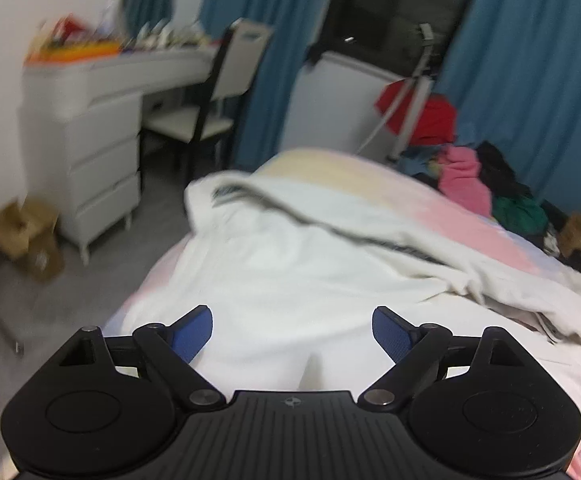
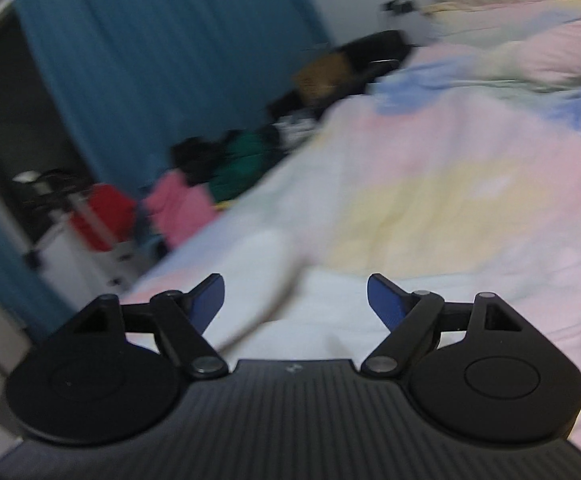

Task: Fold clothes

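Left wrist view: I see the white garment (image 1: 290, 264) spread on the pastel bedspread (image 1: 490, 236), directly ahead of the left gripper (image 1: 292, 332), jaws spread, empty | long axis runs left-to-right | right gripper (image 2: 295, 300) likewise released, over a garment edge (image 2: 266, 280) | left arm nearer, I judge.

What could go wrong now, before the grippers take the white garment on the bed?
1. Both the left gripper and the right gripper are open over the white cloth garment; either might pinch the pastel bedsheet with it.
2. Its far part lies bunched, so a fold may come out uneven.
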`<state>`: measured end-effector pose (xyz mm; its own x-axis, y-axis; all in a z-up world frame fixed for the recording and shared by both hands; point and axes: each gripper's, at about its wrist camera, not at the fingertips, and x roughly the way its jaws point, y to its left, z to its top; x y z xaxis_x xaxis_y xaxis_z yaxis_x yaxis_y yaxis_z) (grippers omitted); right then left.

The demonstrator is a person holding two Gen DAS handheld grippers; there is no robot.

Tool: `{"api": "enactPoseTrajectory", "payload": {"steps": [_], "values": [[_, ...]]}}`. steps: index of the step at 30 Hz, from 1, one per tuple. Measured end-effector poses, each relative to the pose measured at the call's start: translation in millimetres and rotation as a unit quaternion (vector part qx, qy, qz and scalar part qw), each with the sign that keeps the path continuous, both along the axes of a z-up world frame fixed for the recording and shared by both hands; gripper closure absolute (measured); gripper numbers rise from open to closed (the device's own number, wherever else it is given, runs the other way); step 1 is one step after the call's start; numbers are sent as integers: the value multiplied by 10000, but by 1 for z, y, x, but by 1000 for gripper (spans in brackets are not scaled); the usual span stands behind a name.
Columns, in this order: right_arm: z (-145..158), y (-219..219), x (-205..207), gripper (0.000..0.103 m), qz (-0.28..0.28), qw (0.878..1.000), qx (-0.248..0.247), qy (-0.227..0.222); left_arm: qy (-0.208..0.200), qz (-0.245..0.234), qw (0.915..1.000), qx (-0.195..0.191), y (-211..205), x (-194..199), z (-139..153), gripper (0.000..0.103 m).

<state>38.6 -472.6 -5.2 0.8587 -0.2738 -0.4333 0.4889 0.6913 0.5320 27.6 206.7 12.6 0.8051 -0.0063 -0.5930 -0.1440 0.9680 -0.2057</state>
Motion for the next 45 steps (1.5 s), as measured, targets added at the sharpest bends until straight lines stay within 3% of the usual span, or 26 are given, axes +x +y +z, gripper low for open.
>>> {"api": "enactPoseTrajectory", "payload": {"steps": [2, 5, 7, 9, 14, 16, 18, 20, 21, 22, 23, 25, 28, 32, 34, 38, 42, 43, 45], "values": [[12, 22, 9, 22, 276, 9994, 110, -160, -224, -181, 9995, 122, -12, 6, 9, 5], [8, 56, 27, 22, 632, 9977, 118, -203, -317, -460, 9984, 96, -28, 36, 11, 4], [2, 77, 39, 22, 855, 9962, 48, -182, -233, -437, 9983, -307, -32, 67, 4, 4], [-6, 97, 52, 22, 1062, 9942, -27, -139, -87, -409, 9943, -979, -35, 104, -9, 4], [-42, 103, 76, 22, 1151, 9918, -340, 440, 351, -246, 9690, -2433, -55, 205, -65, 7], [-52, 101, 86, 22, 1078, 9916, -403, 590, 569, -167, 9571, -2836, -67, 244, -92, 12], [-59, 98, 92, 22, 1005, 9926, -271, 623, 633, -99, 9463, -3167, -80, 279, -112, 25], [-66, 95, 99, 22, 928, 9937, -161, 611, 556, 45, 9442, -3247, -91, 308, -119, 30], [-69, 94, 103, 22, 880, 9940, -153, 636, 423, 154, 9453, -3231, -96, 321, -119, 33], [-72, 93, 107, 22, 833, 9942, -161, 663, 246, 158, 9456, -3239, -98, 331, -118, 50], [-75, 92, 110, 22, 774, 9946, -176, 670, 119, 147, 9463, -3227, -100, 342, -115, 56], [-80, 92, 114, 22, 662, 9954, -219, 662, -74, 233, 9518, -3058, -104, 363, -107, 57], [-84, 90, 121, 22, 571, 9963, -254, 594, -342, 442, 9707, -2339, -113, 390, -101, 60], [-87, 87, 126, 22, 582, 9967, -215, 525, -101, 295, 9831, -1803, -125, 409, -104, 60], [-88, 84, 125, 22, 563, 9970, -149, 507, -226, 39, 9854, -1686, -132, 397, -98, 57], [-86, 80, 119, 22, 557, 9975, -50, 431, -252, -563, 9922, -1087, -153, 351, -80, 49], [-79, 81, 111, 22, 720, 9968, -71, 345, -389, -1127, 9921, -392, -179, 280, -57, 41], [-78, 79, 109, 22, 764, 9966, 5, 313, -451, -1222, 9911, -266, -185, 259, -51, 34], [-77, 73, 104, 22, 810, 9962, 221, 248, -563, -1331, 9892, -240, -189, 214, -47, 26]]}}
